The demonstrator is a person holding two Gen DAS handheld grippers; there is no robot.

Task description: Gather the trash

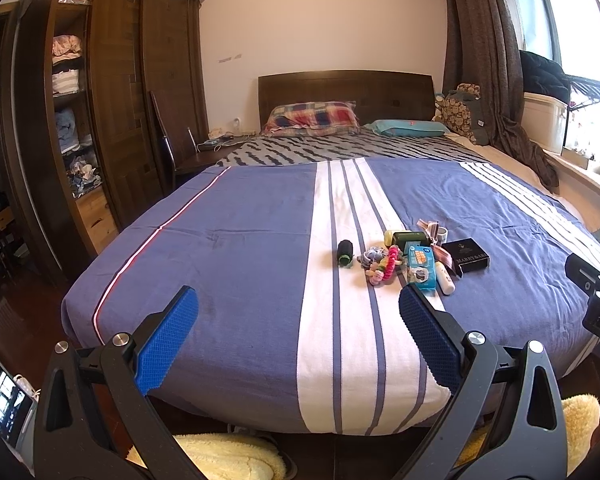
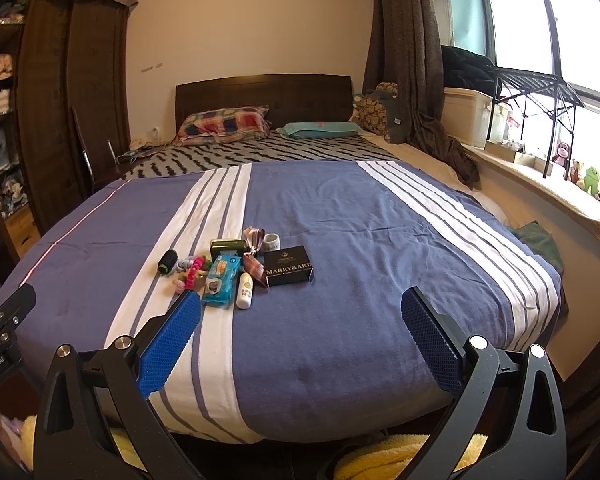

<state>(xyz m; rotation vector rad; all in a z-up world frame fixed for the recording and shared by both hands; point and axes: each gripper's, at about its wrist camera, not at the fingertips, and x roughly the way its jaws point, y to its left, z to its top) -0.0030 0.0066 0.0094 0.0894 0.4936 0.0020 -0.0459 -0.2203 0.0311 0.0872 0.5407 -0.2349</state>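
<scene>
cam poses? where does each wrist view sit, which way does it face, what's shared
Left wrist: at the bed's foot, facing the headboard; left gripper open, pile right of centre, right gripper's body at right edge.
Right wrist: same end, further right; right gripper open, pile left of centre.
Shared: black box, wipes pack.

Plaid pillow (image 1: pixel 312 117), wardrobe (image 1: pixel 112 120), perhaps toys (image 2: pixel 590 182).

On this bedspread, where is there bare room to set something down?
Bare: the blue bedspread left of the black spool, and the stretch right of the black box toward the window side. Crowded: the cluster between them, including the wipes pack and white bottle.
</scene>
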